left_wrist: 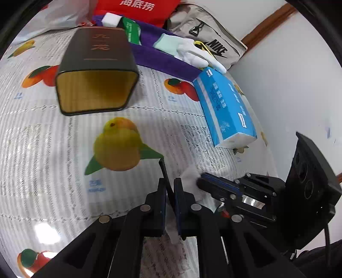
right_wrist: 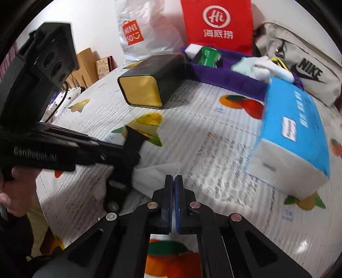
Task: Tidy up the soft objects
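Note:
A white tissue (right_wrist: 154, 177) lies on the fruit-print tablecloth and is held between both grippers. My left gripper (left_wrist: 170, 184) is shut on one edge of the tissue (left_wrist: 189, 177). My right gripper (right_wrist: 173, 179) is shut on the other edge; it also shows in the left wrist view (left_wrist: 202, 178). A blue tissue pack (left_wrist: 226, 107) lies to the right, also in the right wrist view (right_wrist: 292, 132). A dark tin (left_wrist: 96, 70) lies on its side, open end toward me, gold inside.
A purple cloth tray (right_wrist: 226, 77) at the back holds a white glove (left_wrist: 192, 51), a green pack (right_wrist: 208, 56) and a white sponge (left_wrist: 111, 19). Behind stand a red bag (right_wrist: 215, 23), a white Miniso bag (right_wrist: 136, 32) and a grey Nike bag (right_wrist: 307, 70).

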A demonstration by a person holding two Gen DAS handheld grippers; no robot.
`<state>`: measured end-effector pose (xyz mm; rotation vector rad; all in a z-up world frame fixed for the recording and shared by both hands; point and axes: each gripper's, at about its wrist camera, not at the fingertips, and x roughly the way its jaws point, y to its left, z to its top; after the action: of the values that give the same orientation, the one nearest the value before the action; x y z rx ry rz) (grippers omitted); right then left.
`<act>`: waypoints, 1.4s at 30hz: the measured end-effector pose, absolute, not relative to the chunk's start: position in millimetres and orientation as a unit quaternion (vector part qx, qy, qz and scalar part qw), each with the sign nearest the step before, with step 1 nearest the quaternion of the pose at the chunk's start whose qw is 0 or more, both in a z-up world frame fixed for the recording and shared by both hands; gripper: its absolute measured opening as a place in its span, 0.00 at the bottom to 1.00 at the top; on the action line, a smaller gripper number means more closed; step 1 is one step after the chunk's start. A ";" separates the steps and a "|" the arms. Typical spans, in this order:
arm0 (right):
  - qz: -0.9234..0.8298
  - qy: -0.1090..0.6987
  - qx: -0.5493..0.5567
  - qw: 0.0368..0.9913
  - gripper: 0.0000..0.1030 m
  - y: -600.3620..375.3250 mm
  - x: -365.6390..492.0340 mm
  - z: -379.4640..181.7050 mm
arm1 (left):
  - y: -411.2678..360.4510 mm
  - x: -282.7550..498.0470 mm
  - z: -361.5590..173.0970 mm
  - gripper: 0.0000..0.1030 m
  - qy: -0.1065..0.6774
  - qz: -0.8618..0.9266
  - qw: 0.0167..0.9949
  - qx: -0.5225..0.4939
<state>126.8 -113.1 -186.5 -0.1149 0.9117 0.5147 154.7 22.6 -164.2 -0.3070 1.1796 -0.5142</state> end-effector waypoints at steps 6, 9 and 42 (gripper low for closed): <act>0.215 0.436 -0.090 0.869 0.00 -120.6 111.4 -184.1 | 41.7 148.9 -152.2 0.09 0.529 -0.231 0.799 -0.168; 0.207 0.441 -0.074 0.870 0.00 -130.4 110.0 -184.1 | 37.2 146.4 -149.7 0.09 0.528 -0.232 0.802 -0.158; 0.303 0.432 -0.079 0.846 0.46 -62.0 121.3 -183.8 | 63.3 140.8 -159.9 0.16 0.546 -0.178 0.809 -0.127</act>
<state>121.3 -62.0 -183.8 -0.1675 0.9117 0.6390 140.8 63.3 -159.9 -0.2724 1.1665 -0.3813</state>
